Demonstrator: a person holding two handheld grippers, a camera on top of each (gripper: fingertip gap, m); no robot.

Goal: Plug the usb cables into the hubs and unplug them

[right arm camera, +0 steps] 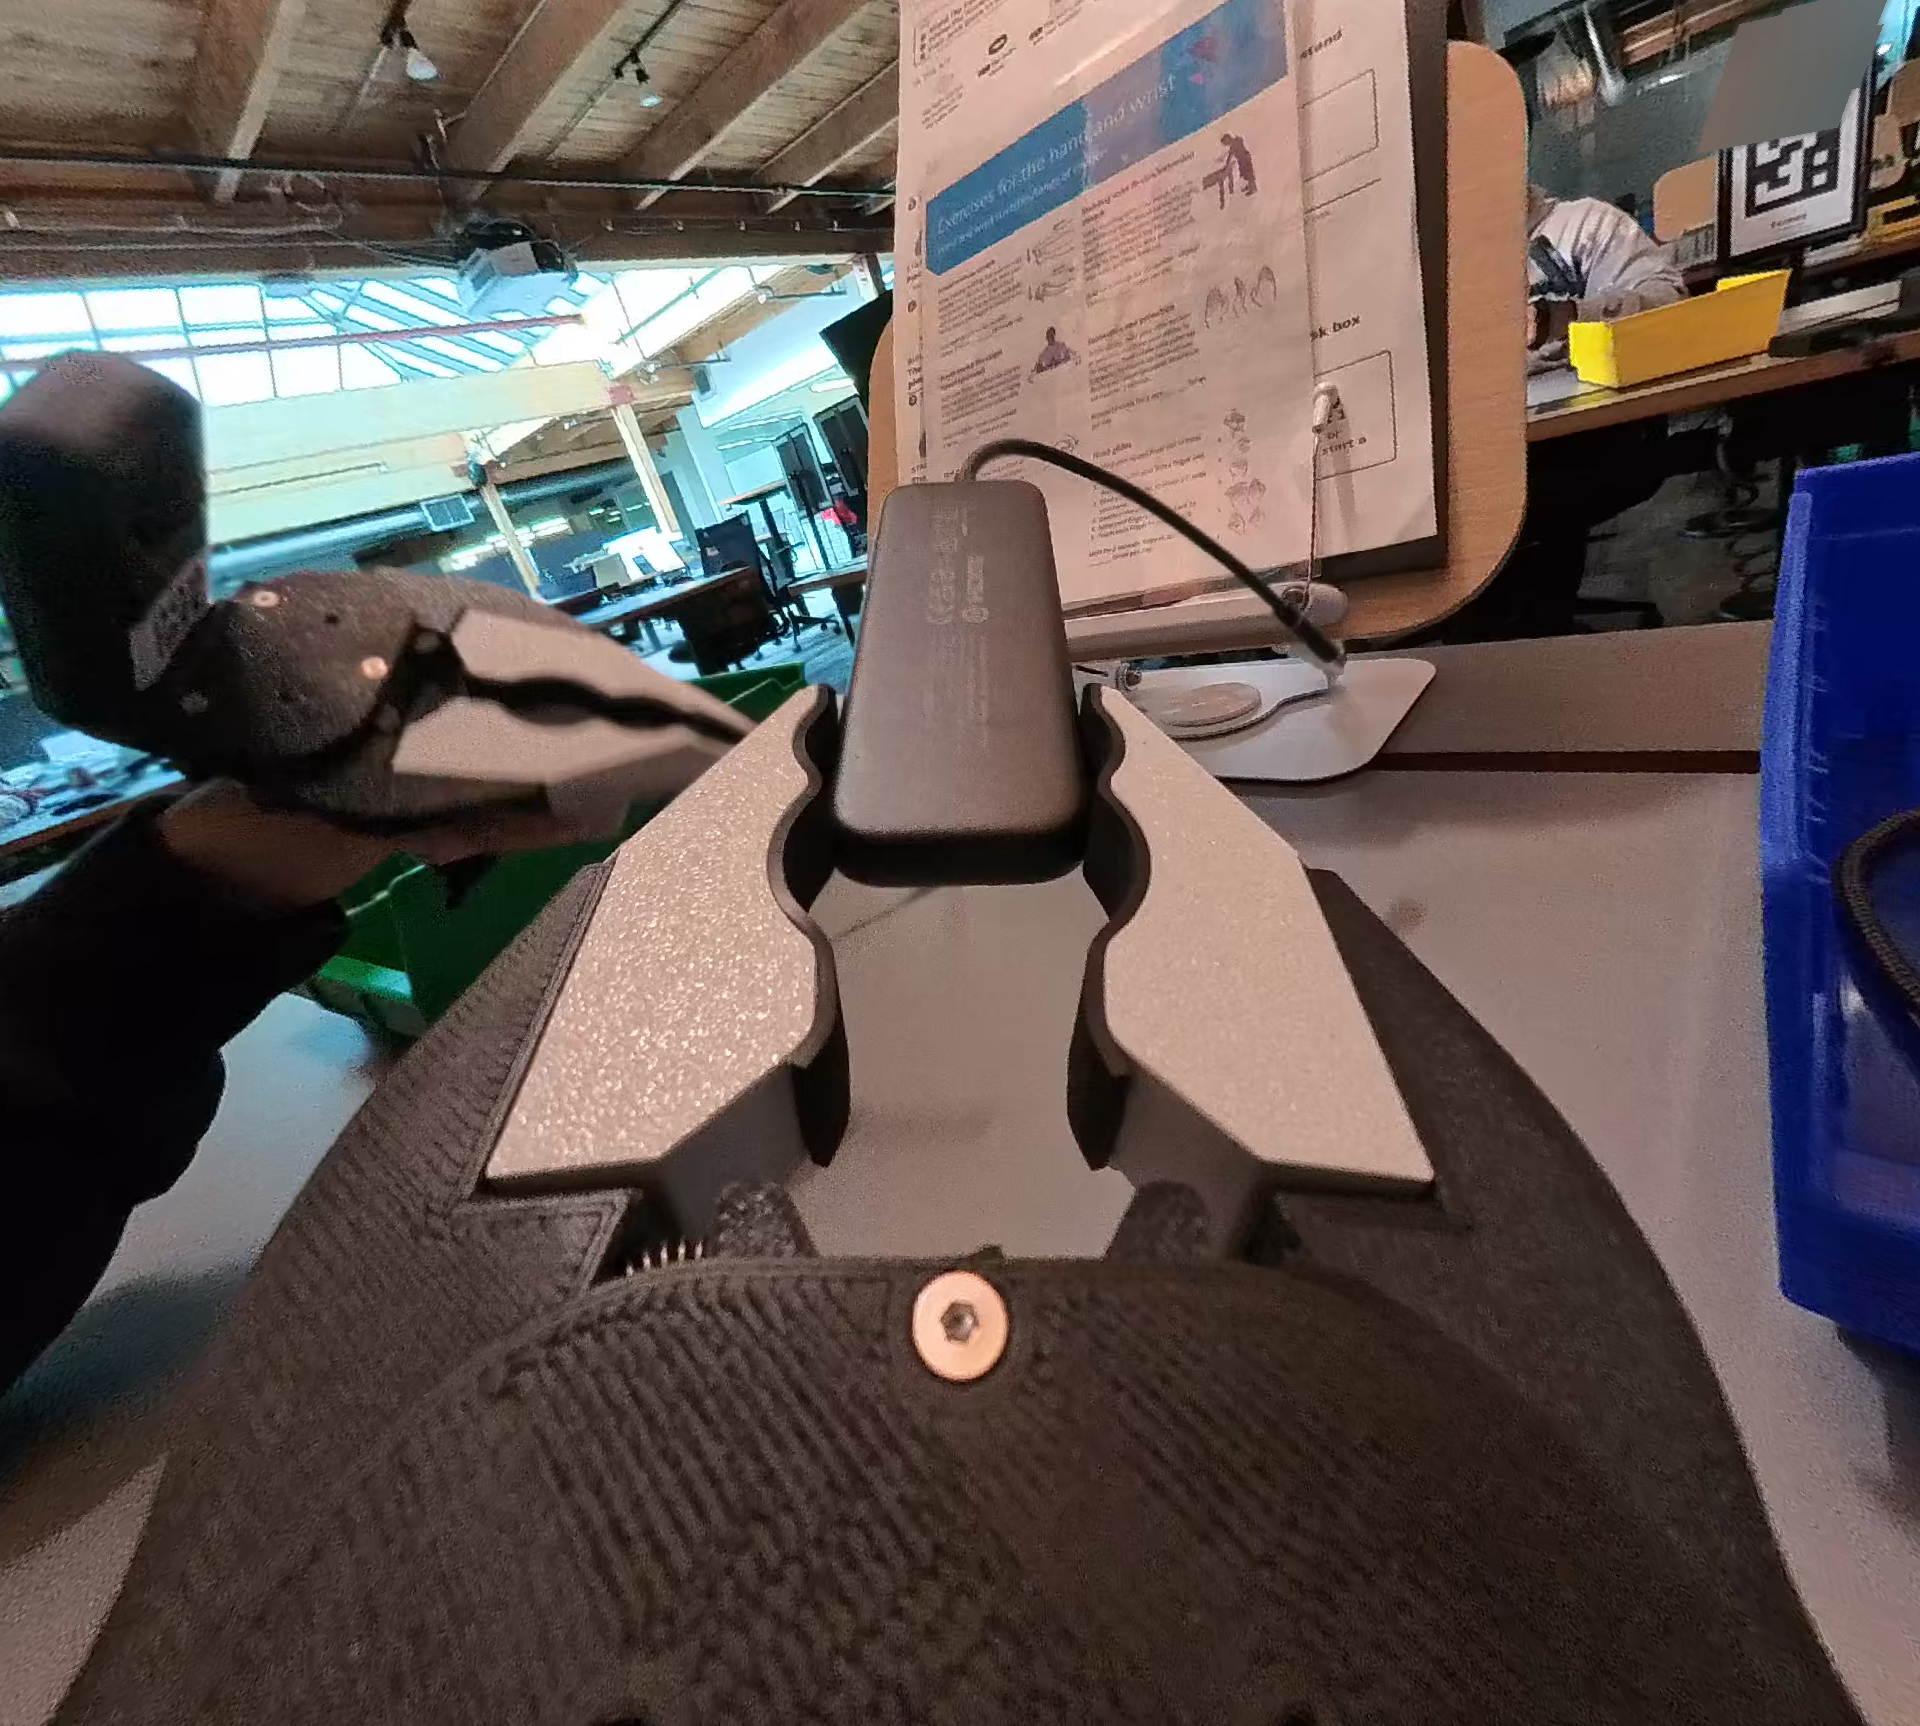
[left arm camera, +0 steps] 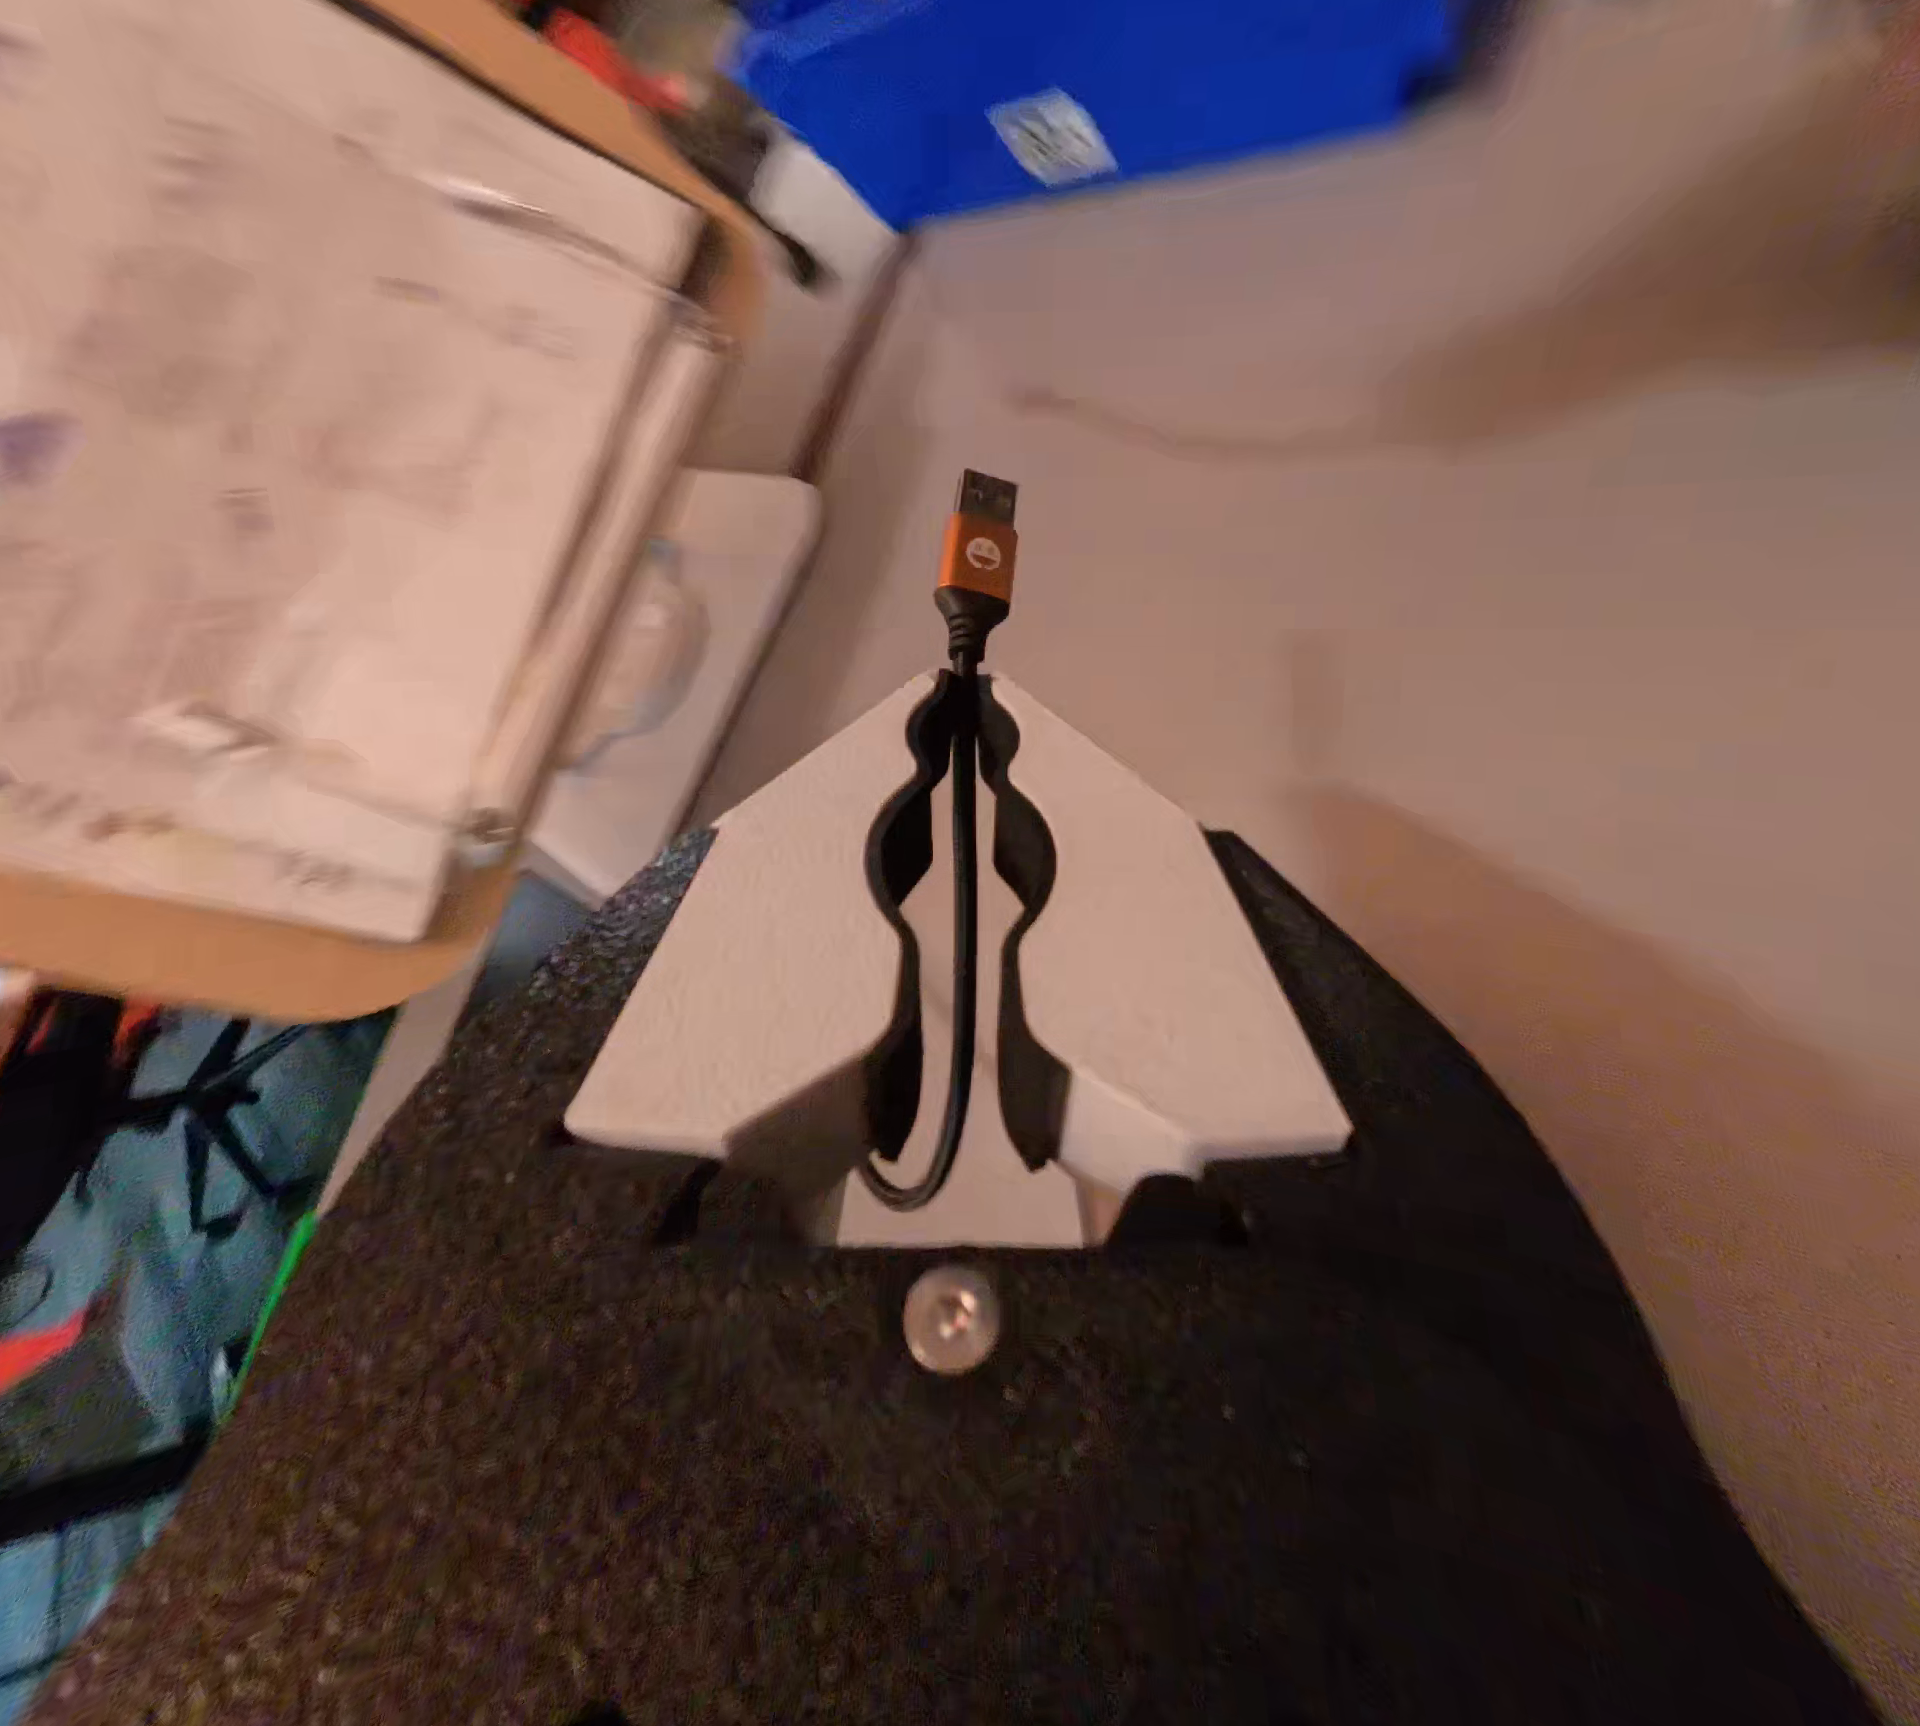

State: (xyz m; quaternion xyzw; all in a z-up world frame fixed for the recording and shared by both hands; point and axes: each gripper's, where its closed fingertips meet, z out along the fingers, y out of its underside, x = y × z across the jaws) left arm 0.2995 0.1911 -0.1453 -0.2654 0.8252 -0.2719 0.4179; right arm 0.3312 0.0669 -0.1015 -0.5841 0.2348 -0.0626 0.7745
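Left claw (left arm camera: 964,689) is pressed together on one black USB cable (left arm camera: 961,897), pinching it just behind the plug (left arm camera: 982,549), which sticks out past the tips with its orange collar and bare metal end free. The cable's lower loop runs back between the fingers and out of sight. Everything behind the plug in the left wrist view is smeared by motion blur: a paper sheet in a clear holder (left arm camera: 312,429) to the plug's left and a blue bin (left arm camera: 1143,35) beyond it, its label unreadable.

Right claw (right arm camera: 958,741) pinches one dark hub (right arm camera: 954,668), gripping its near end, lifted above the grey tabletop (right arm camera: 1558,949). The hub's own thin lead (right arm camera: 1164,523) arcs right toward a stand base. Small markings on the hub's face are too fine to make out. Left of the hub, the other claw (right arm camera: 582,720) shows side-on, with its tips hidden behind the right claw's finger. Behind the hub stand printed sheets (right arm camera: 1143,222); a blue bin (right arm camera: 1839,897) to the hub's right is cut off by the frame.
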